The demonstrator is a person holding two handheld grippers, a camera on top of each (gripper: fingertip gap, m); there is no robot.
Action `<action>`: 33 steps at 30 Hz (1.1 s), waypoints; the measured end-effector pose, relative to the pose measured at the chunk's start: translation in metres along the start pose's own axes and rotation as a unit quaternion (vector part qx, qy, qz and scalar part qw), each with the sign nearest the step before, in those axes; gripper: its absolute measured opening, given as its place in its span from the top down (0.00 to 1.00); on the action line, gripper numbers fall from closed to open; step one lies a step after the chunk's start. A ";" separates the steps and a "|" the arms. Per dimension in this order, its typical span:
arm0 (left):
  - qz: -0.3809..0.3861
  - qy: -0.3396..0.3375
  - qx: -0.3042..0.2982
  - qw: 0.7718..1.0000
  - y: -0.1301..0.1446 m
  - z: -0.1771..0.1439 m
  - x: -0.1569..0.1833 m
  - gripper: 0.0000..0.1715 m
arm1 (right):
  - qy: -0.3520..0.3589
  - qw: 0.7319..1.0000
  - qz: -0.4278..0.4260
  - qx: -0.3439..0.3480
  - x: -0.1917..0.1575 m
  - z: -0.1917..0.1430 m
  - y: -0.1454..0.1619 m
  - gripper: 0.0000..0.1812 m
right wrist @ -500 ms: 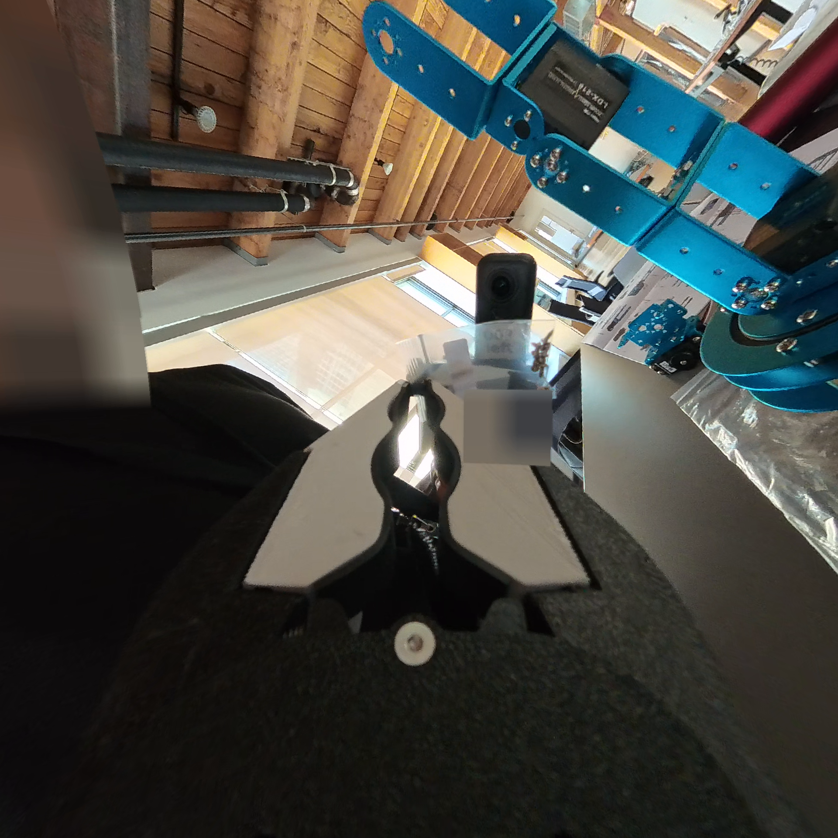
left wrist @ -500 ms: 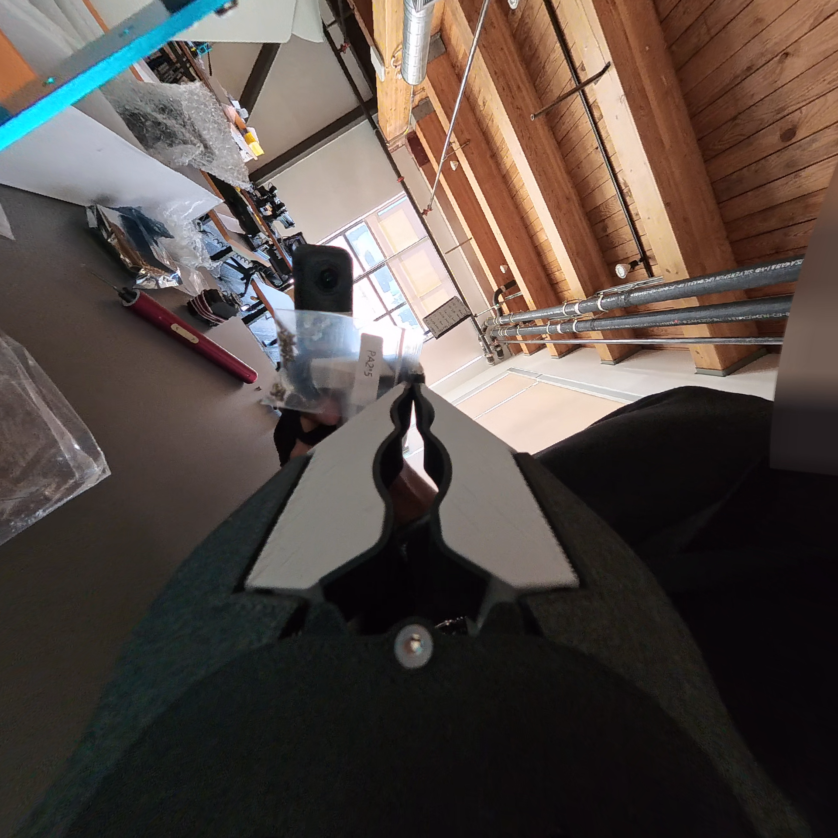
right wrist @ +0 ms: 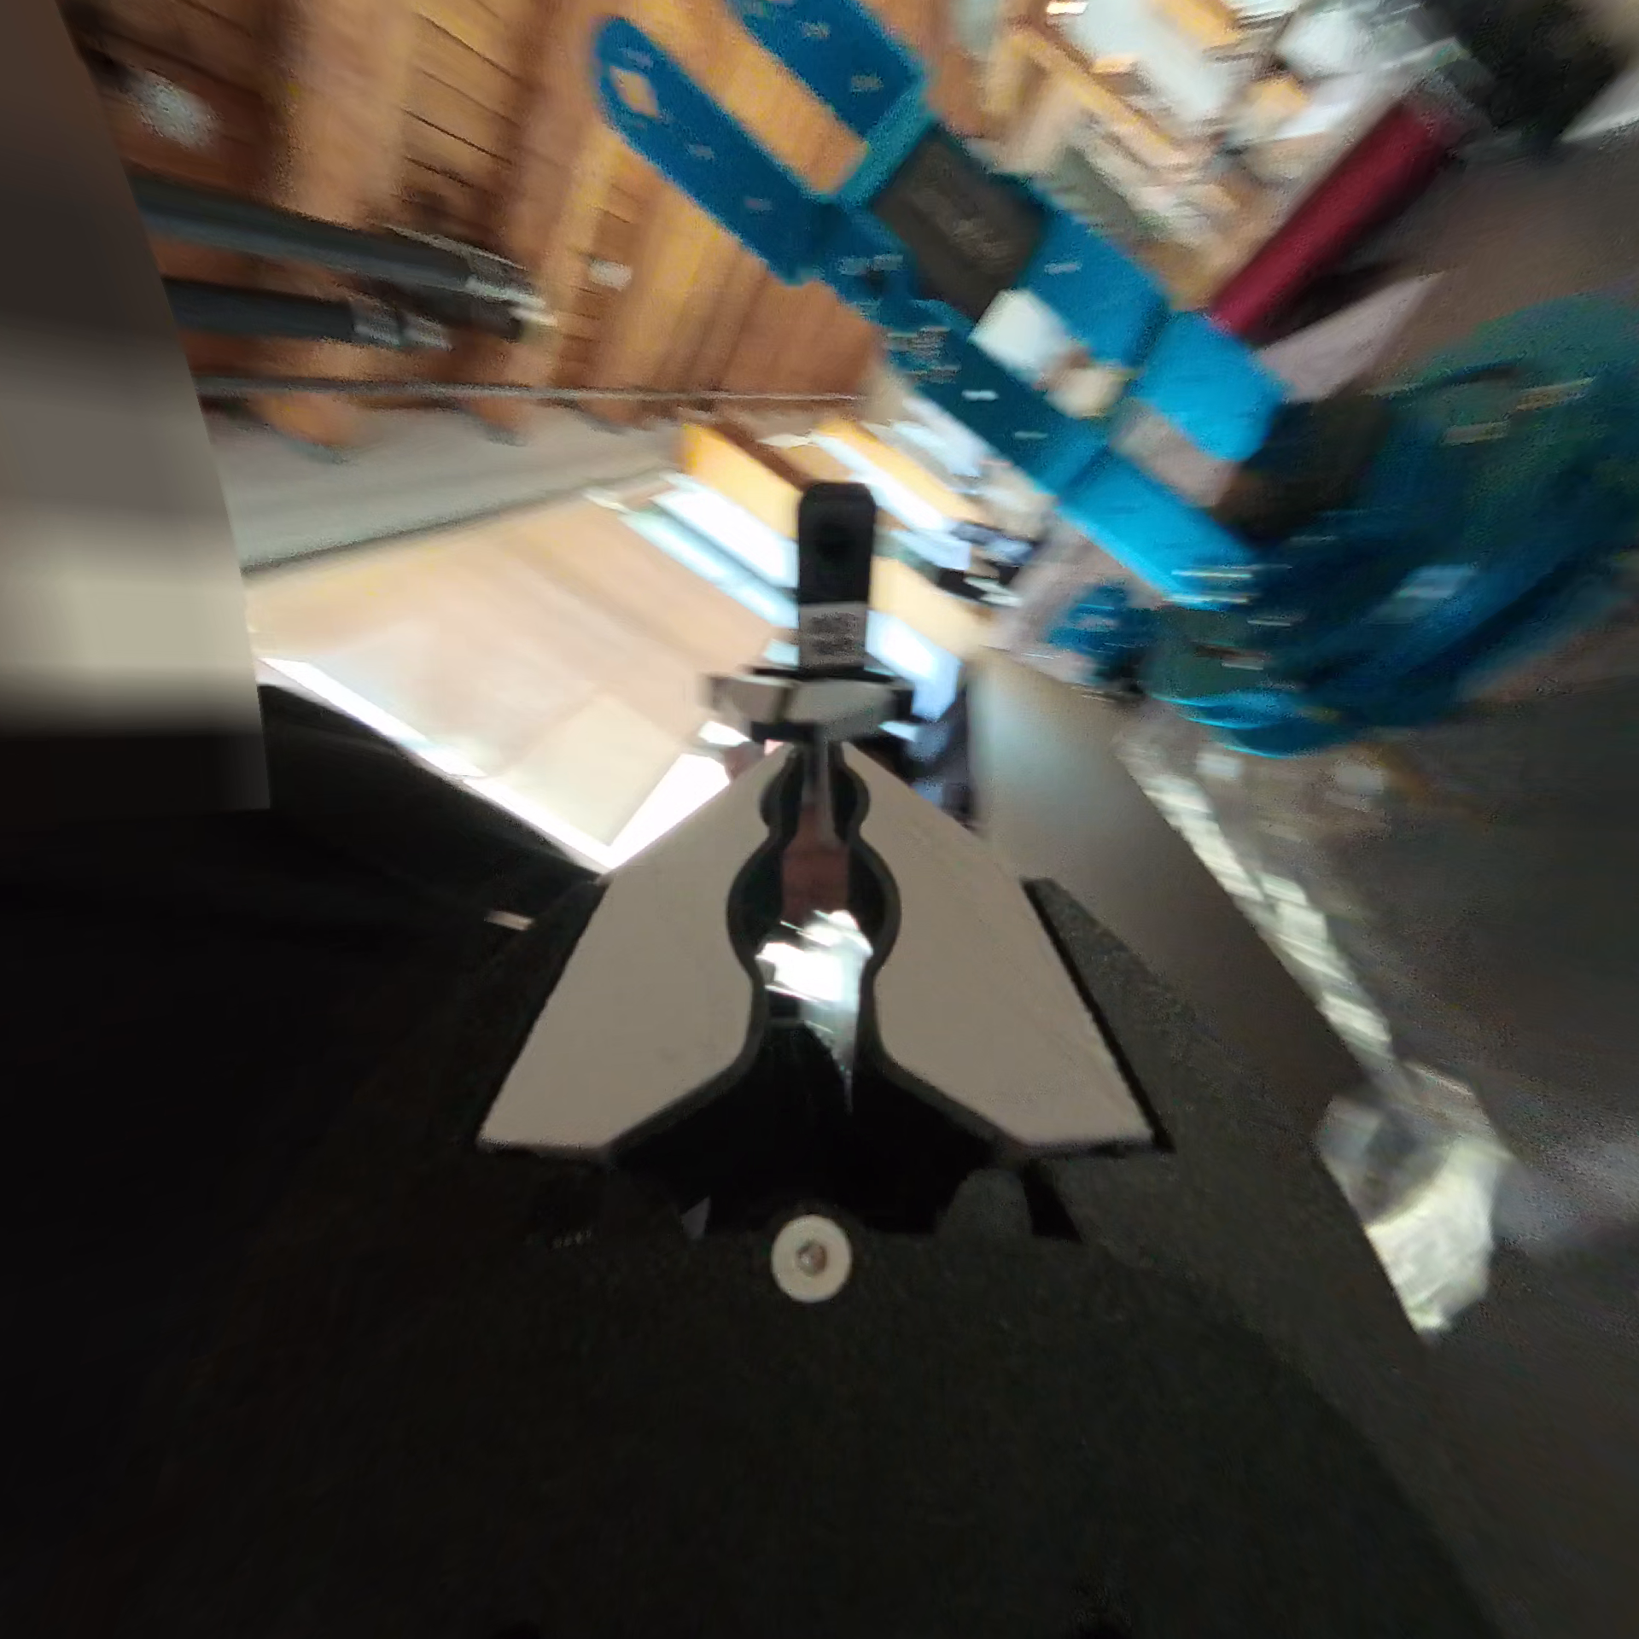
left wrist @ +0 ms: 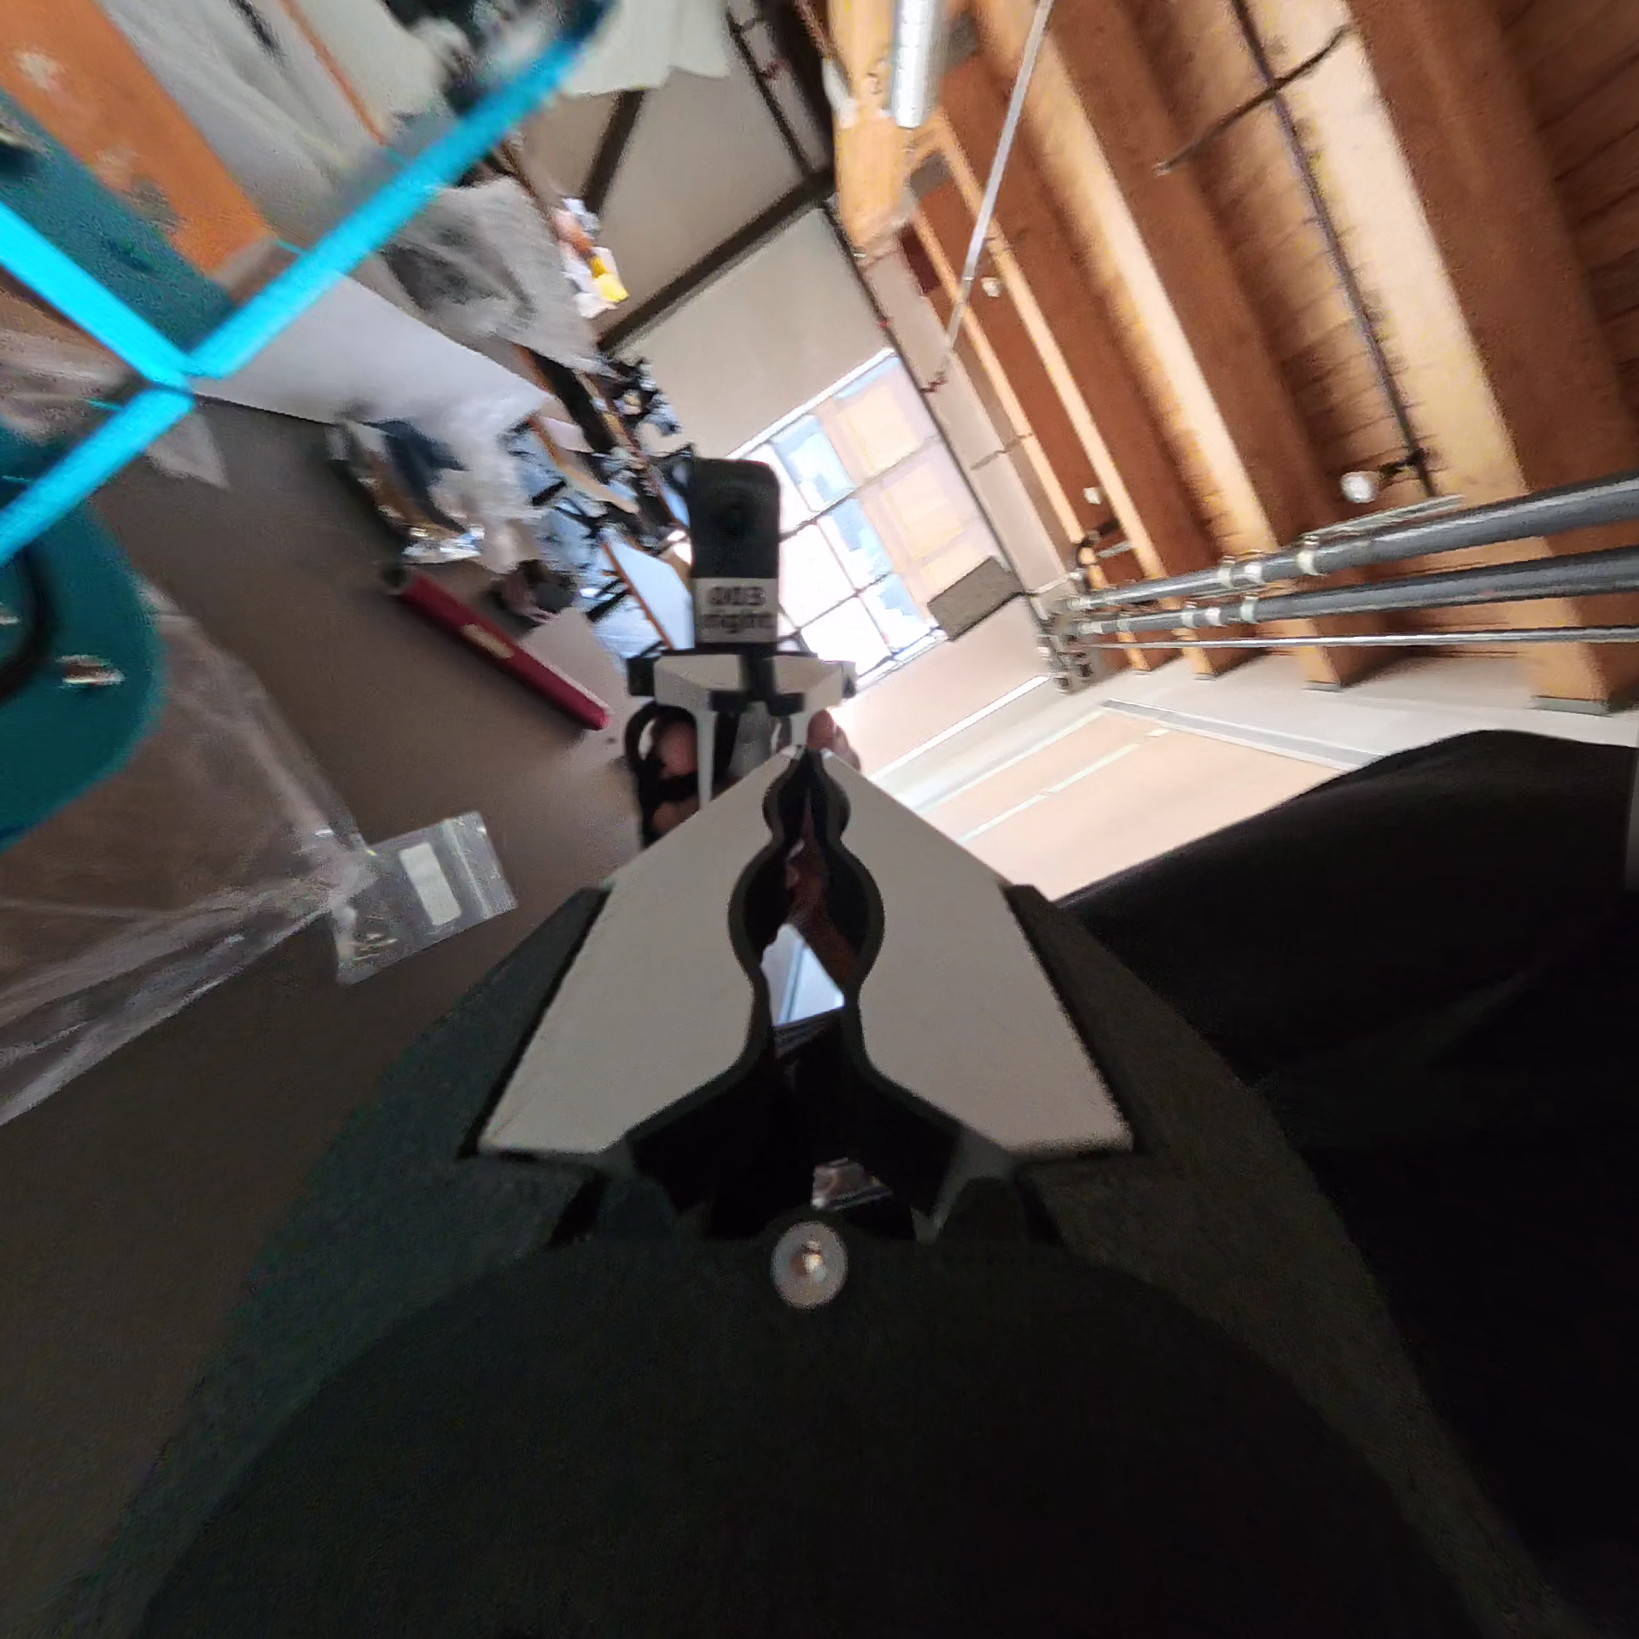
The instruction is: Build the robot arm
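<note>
Between the two grippers nothing is held rn. Left gripper [left wrist: 809, 754] has its tips pinched together, only the wavy slot behind them stays open, and nothing sits in it. Right gripper [right wrist: 811, 749] looks the same in its own view: tips meeting, no object between, tho that view is badly smeared by motion blur.

They point at each other, nearly tip to tip. In the left wrist view the right gripper [left wrist: 736, 687] shows head-on just past the left tips, w/ its black camera [left wrist: 733, 523] standing above it and a bit of the person's hand [left wrist: 674, 754] on the handle. In the right wrist view the left gripper [right wrist: 811, 701] sits just beyond the tips, camera on top too.

Closest loose thing is a small clear zip bag [left wrist: 426, 896] w/ a pale label, lying flat on the dark table [left wrist: 266, 1109] to the left of the left gripper, well apart from both tips. Its corner touches a bigger clear plastic bag [left wrist: 133, 931]. Farther back on the table lies a red tube [left wrist: 505, 643]. Blue metal brackets [right wrist: 976, 266] w/ a teal base fill the upper right of the right view, blurry. Dark sleeve [left wrist: 1375, 931] at right.
</note>
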State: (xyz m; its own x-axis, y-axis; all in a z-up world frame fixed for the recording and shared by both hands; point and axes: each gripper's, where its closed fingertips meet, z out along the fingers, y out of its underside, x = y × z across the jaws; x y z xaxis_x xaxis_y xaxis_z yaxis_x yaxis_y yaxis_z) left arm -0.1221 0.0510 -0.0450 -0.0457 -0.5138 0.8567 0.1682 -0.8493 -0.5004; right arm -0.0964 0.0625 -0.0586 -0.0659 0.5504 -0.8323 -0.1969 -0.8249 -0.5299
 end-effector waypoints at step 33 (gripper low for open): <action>0.134 -0.266 -0.329 0.896 0.105 0.034 -0.139 1.00 | 0.296 0.931 -0.058 -0.207 0.100 -0.096 0.090 0.86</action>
State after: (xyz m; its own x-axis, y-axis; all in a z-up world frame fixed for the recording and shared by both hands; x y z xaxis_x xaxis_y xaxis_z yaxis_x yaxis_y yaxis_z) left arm -0.0645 0.0376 -0.2118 0.4157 -0.7277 0.5456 -0.5225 -0.6821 -0.5116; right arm -0.0266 0.0308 -0.2054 0.5076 0.5726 -0.6438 0.2328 -0.8105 -0.5374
